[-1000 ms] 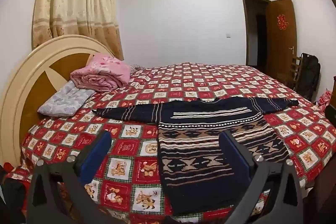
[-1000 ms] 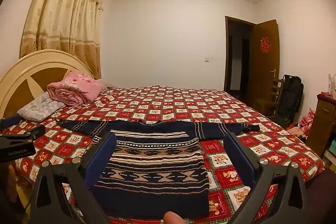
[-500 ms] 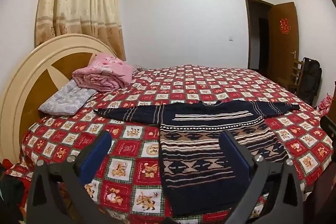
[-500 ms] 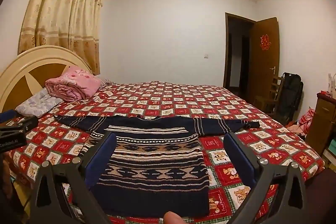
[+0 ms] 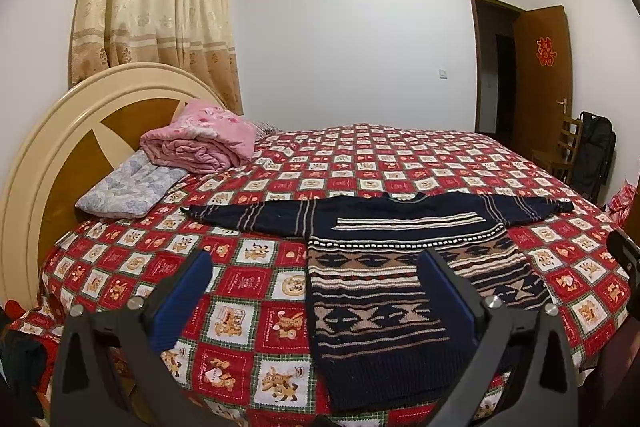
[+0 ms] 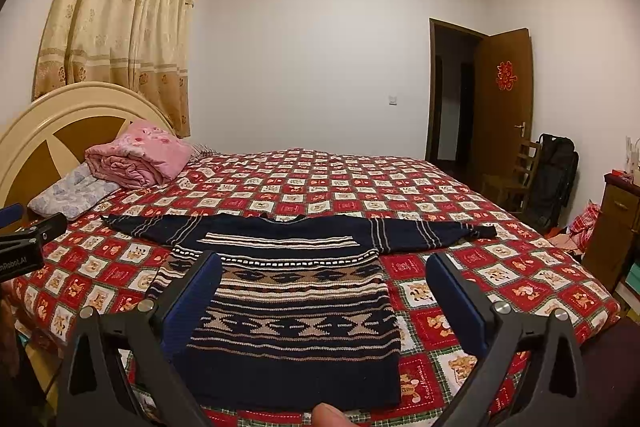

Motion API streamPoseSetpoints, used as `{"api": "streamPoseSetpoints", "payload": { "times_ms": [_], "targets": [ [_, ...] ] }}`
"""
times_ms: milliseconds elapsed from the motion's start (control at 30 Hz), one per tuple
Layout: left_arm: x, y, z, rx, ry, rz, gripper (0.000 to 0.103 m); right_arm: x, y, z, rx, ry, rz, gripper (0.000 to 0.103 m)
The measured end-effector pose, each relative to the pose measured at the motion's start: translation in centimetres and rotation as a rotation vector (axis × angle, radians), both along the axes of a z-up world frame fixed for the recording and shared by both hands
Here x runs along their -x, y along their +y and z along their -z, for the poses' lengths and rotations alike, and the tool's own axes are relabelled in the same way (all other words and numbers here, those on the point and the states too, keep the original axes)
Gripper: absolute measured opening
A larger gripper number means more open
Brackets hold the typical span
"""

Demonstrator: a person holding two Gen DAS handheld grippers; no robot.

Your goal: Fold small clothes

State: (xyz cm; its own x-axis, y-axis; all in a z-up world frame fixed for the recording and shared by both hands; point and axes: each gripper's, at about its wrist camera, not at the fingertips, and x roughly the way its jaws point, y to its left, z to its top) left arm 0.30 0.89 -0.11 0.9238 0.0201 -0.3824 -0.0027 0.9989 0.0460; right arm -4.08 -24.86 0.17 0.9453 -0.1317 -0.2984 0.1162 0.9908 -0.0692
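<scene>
Sweater lying flat, folding not yet begun

A thick knitted sweater (image 6: 296, 291), navy with tan zigzag bands, is lying spread at 12 o'clock on the checked quilt (image 6: 460, 195), sleeves out toward 9 and 3. The left gripper (image 5: 316, 295) and right gripper (image 6: 324, 291) are hovering, jaws wide, holding nothing.

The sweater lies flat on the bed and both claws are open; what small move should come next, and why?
Probably lower the left claw to the left sleeve: the sweater lies flat, sleeves spread, unfolded, and both claws hang open above it.
</scene>
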Motion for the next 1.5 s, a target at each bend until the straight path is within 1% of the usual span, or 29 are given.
{"api": "streamPoseSetpoints", "payload": {
  "times_ms": [633,1500],
  "targets": [
    [0.06,0.11,-0.11,0.016,-0.008,-0.007,0.103,-0.09,0.05,-0.07,-0.002,0.004,-0.008,0.102],
    [0.00,0.10,-0.02,0.017,-0.005,-0.006,0.103,-0.14,0.29,0.01,-0.003,0.006,-0.010,0.102]
  ]
}}
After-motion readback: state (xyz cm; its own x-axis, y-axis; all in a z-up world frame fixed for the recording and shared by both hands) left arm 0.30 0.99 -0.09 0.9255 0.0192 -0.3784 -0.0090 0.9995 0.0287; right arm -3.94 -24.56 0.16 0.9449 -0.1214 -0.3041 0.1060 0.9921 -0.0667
